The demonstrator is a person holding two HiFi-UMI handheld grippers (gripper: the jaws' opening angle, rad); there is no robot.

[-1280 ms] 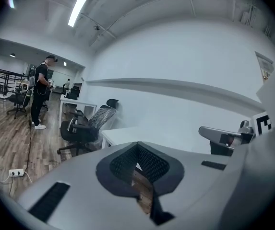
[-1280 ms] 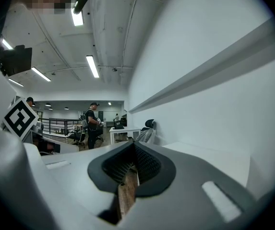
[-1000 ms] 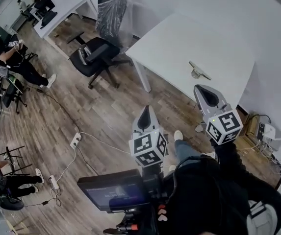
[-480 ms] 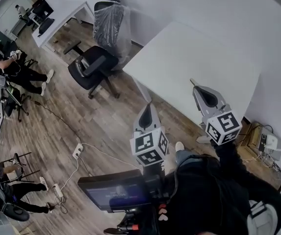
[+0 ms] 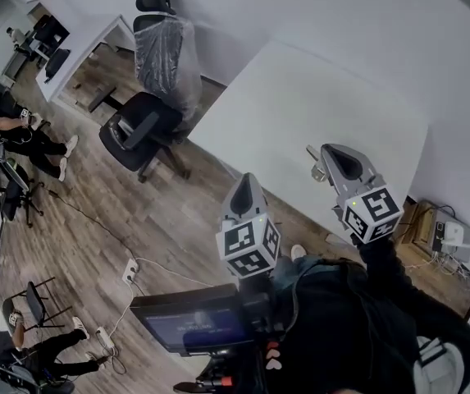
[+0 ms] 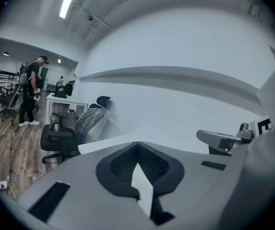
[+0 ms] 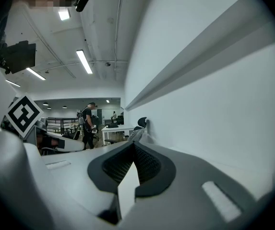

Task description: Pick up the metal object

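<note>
The metal object (image 5: pixel 313 162), a small silvery bracket, lies on the white table (image 5: pixel 300 97) near its front edge. My right gripper (image 5: pixel 334 152) hangs over that edge. It is shut and empty, and its nose covers part of the object's right side. Left of it, my left gripper (image 5: pixel 245 189) is held above the wooden floor just short of the table, also shut with nothing in it. In the left gripper view the shut jaws (image 6: pixel 137 146) point across the tabletop, with the right gripper (image 6: pixel 223 139) off to the side. The right gripper view shows its shut jaws (image 7: pixel 133 146) along the wall; the object is hidden there.
A black office chair (image 5: pixel 140 125) and a plastic-wrapped chair (image 5: pixel 161 52) stand left of the table. A power strip (image 5: pixel 128 269) with cables lies on the floor. Another desk (image 5: pixel 87 43) and people are farther left. A small white box (image 5: pixel 448 235) sits by the right wall.
The view has moved toward the table. The metal object now sits right beside the right gripper's tip instead of well ahead of it. Both grippers stay shut.
</note>
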